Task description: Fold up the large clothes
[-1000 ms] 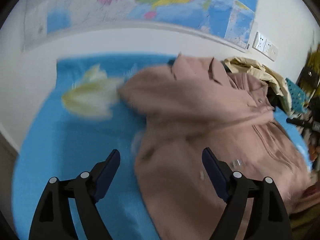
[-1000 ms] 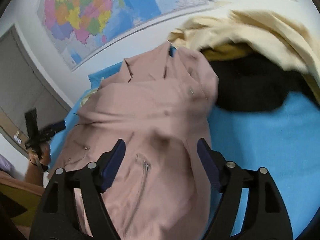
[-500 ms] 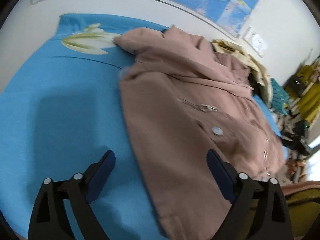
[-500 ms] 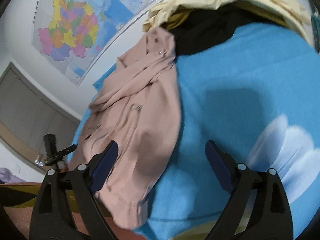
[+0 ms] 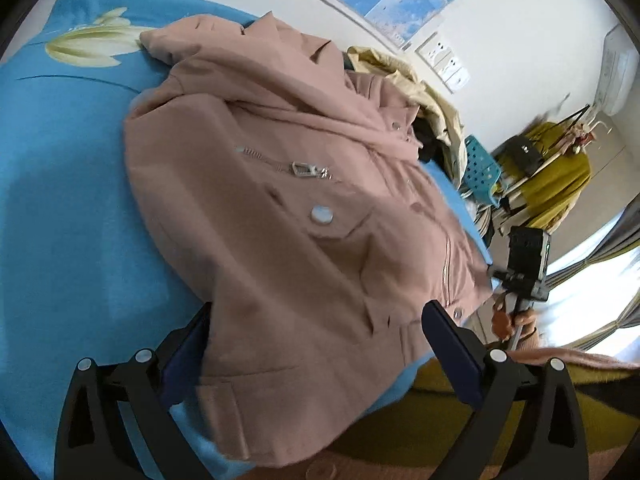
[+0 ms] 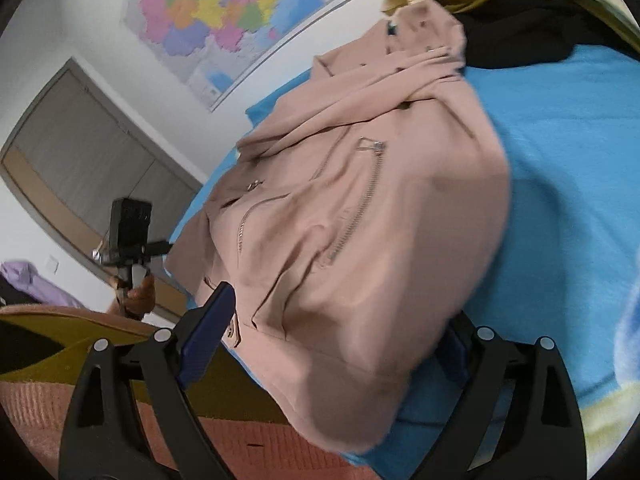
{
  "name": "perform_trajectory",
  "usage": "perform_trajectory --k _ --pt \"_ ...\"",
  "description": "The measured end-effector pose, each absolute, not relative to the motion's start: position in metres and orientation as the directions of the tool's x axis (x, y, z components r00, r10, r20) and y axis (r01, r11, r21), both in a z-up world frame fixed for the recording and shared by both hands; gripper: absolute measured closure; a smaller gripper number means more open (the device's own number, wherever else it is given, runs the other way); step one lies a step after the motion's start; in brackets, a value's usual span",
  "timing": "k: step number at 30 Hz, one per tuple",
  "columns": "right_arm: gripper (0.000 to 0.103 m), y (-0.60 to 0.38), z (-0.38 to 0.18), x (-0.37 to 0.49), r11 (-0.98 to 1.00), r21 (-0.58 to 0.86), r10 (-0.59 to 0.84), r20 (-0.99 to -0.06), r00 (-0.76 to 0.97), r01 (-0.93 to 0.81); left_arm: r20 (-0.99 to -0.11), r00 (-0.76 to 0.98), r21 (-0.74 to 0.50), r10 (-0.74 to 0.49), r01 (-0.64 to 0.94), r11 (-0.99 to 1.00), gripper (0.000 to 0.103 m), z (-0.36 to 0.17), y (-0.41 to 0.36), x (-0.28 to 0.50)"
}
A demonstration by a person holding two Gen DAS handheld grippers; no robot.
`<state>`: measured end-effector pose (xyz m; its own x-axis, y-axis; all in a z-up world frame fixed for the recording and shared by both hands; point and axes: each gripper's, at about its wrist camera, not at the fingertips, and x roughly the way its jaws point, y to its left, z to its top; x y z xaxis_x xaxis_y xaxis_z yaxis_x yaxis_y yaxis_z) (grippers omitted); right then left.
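A dusty-pink zip jacket (image 5: pixel 304 208) lies spread front-up on the blue flowered bedsheet (image 5: pixel 68 184), collar toward the wall. My left gripper (image 5: pixel 316 328) hovers at its near hem. Its jaws are opening, and the hem's left corner lies between them with neither pad pressing it. In the right wrist view the same jacket (image 6: pixel 360 216) fills the middle. My right gripper (image 6: pixel 338 320) stands wide open astride the hem's right corner. Cloth partly hides its right fingertip (image 6: pixel 452 344). Neither gripper holds anything.
A heap of cream and black clothes (image 6: pixel 520 12) sits beyond the collar. A map (image 6: pixel 224 12) hangs on the wall. A teal basket (image 5: pixel 480 168) and a rack with a mustard garment (image 5: pixel 560 176) stand past the bed. An orange-and-mustard blanket (image 6: pixel 60 400) covers the near edge.
Both grippers have drawn back and sunk toward the jacket's near hem and tilted further down. Their jaws stand wider. The jacket has settled flat on the sheet.
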<state>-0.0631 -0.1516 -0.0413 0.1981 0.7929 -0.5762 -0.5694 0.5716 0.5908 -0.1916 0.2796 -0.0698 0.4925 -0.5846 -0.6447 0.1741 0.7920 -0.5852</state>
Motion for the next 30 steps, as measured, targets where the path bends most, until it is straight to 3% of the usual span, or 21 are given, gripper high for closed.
perform_trajectory --k 3,6,10,12,13,14,17,19,25,30 --pt "0.021 -0.148 -0.042 -0.063 0.559 0.602 0.801 -0.571 0.182 -0.570 -0.641 0.507 -0.585 -0.576 0.163 0.795 0.007 -0.069 0.275 -0.186" --pt "0.029 -0.152 -0.043 -0.065 0.552 0.616 0.808 -0.560 0.181 -0.562 -0.672 0.524 -0.531 -0.523 0.152 0.834 0.018 -0.066 0.270 -0.191" --pt "0.044 -0.159 -0.047 -0.065 0.540 0.658 0.827 -0.532 0.182 -0.525 -0.729 0.543 -0.451 -0.417 0.077 0.889 0.049 -0.064 0.266 -0.197" --pt "0.062 -0.161 -0.050 -0.063 0.540 0.671 0.830 -0.525 0.189 -0.508 -0.748 0.549 -0.423 -0.373 0.040 0.905 0.065 -0.065 0.268 -0.199" --pt "0.069 -0.161 -0.051 -0.061 0.539 0.679 0.832 -0.522 0.189 -0.499 -0.756 0.544 -0.428 -0.366 0.012 0.904 0.079 -0.067 0.270 -0.197" --pt "0.082 -0.161 -0.053 -0.059 0.530 0.694 0.839 -0.513 0.183 -0.486 -0.763 0.537 -0.431 -0.360 -0.007 0.902 0.088 -0.069 0.271 -0.195" --pt "0.093 -0.164 -0.048 -0.060 0.456 0.753 0.887 -0.429 0.172 -0.474 -0.778 0.536 -0.399 -0.328 -0.019 0.917 0.096 -0.064 0.271 -0.194" --pt "0.096 -0.166 -0.034 -0.066 0.401 0.769 0.915 -0.363 0.177 -0.497 -0.727 0.571 -0.471 -0.382 -0.009 0.882 0.097 -0.051 0.281 -0.199" --pt "0.096 -0.167 0.019 -0.089 0.301 0.751 0.954 -0.236 0.186 -0.588 -0.604 0.663 -0.563 -0.443 0.039 0.826 0.099 -0.003 0.300 -0.223" --pt "0.096 -0.170 0.033 -0.104 0.254 0.746 0.967 -0.200 0.156 -0.615 -0.546 0.706 -0.610 -0.450 0.033 0.792 0.099 0.013 0.319 -0.243"
